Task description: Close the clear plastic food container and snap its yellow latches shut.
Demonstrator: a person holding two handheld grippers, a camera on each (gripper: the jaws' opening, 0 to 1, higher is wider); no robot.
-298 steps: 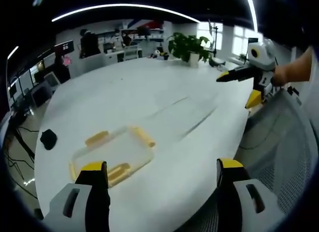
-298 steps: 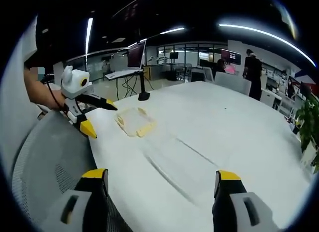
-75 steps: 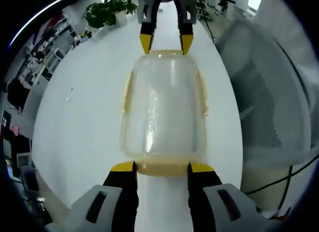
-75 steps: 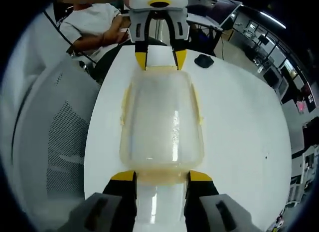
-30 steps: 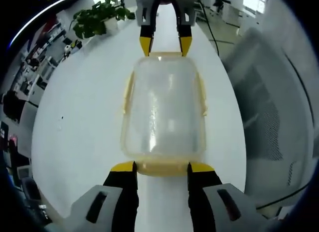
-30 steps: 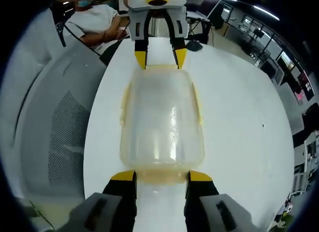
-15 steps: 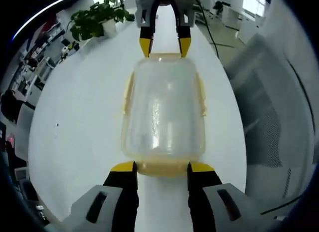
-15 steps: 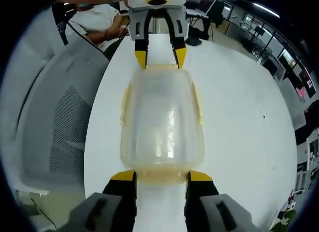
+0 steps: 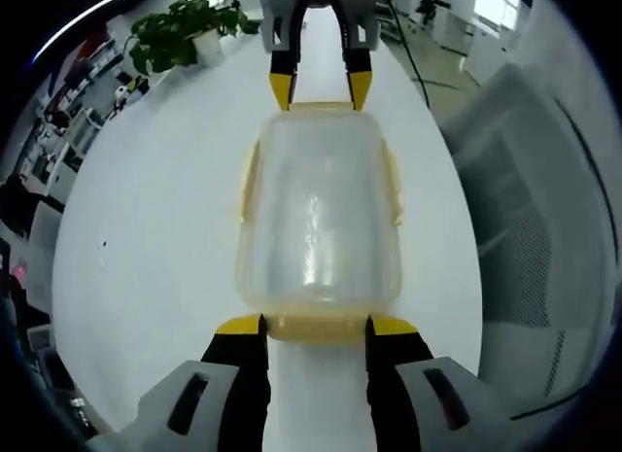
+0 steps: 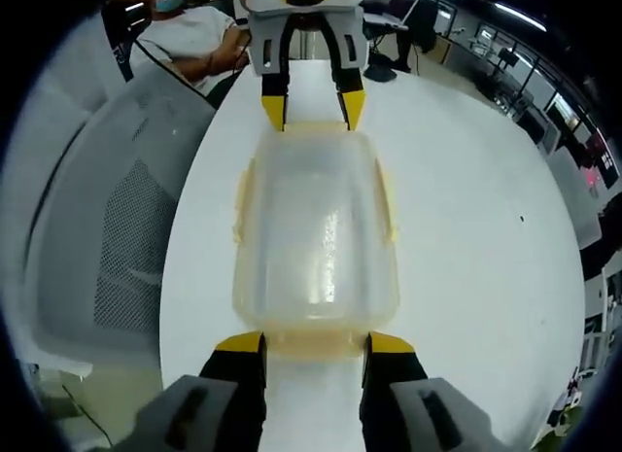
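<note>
**Container held end to end between two grippers**

White tabletop point(image 9: 146, 219), broad and rounded at the edge, in an open office; it carries the whole scene.

Left gripper point(image 9: 314, 325), seen in the left gripper view: black jaws with yellow tips, set close together at the near short end of the clear rectangular plastic food container point(image 9: 319, 211). Tips flank the yellow latch point(image 9: 313, 328) on that end and touch it. Jaws narrowed onto the latch, not fully together.

Right gripper point(image 10: 305, 343), seen in the right gripper view: same posture, yellow tips either side of the pale yellow end latch point(image 10: 309, 343) nearest it, pressed against it.

Each gripper appears at the top of the other's view, at the far short end of the container, jaws pointing toward the camera, tips at the far rim.

Container rests on the tabletop between the two grippers, long axis running from one to the other. Clear lid sits on the body. Yellow side latches point(image 9: 249, 182) lie along both long edges; whether they are snapped down cannot be told.

Outward: grey mesh office chair point(image 9: 530, 209) just beside the table edge. Green potted plant point(image 9: 180, 36) on the far part of the table. Person in a white shirt point(image 10: 199, 39) behind the left gripper in the right gripper view.
</note>
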